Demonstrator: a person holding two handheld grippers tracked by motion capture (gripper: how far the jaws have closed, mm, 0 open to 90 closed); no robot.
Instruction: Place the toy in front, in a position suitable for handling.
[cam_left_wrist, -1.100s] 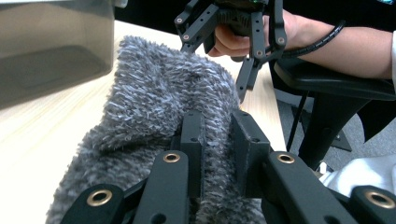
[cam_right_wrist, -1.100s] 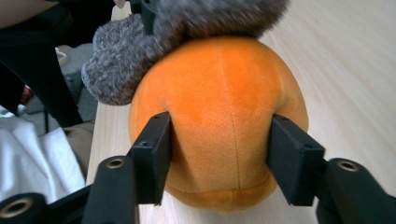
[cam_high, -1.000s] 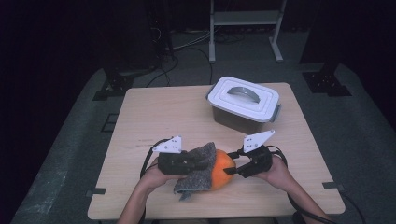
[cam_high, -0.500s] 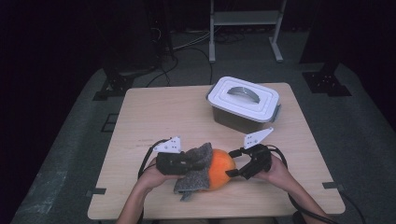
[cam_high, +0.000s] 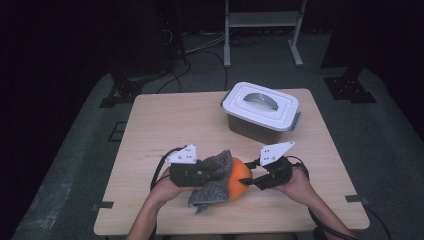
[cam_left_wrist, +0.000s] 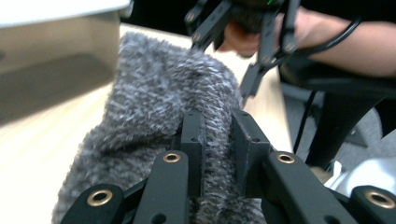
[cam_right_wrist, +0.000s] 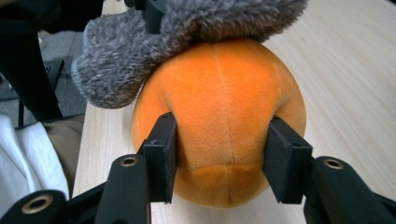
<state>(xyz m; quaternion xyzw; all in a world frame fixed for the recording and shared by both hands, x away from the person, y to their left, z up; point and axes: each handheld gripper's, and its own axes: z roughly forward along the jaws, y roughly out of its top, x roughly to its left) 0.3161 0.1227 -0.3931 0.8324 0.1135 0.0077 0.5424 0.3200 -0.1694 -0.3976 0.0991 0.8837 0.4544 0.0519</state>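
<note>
While the left tongs (cam_left_wrist: 215, 140) stay clenched on the grey fuzzy cloth (cam_left_wrist: 159, 102), the orange plush ball (cam_right_wrist: 219, 112), just closed on by the right tongs (cam_right_wrist: 217, 158), should be pinched firmly at lower centre.

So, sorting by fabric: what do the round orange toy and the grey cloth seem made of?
The round orange toy looks like short-pile plush: matte, seamed, dented under the pads. The grey cloth looks like fuzzy knit or fleece, its fibres standing up, though which is unclear.
</note>
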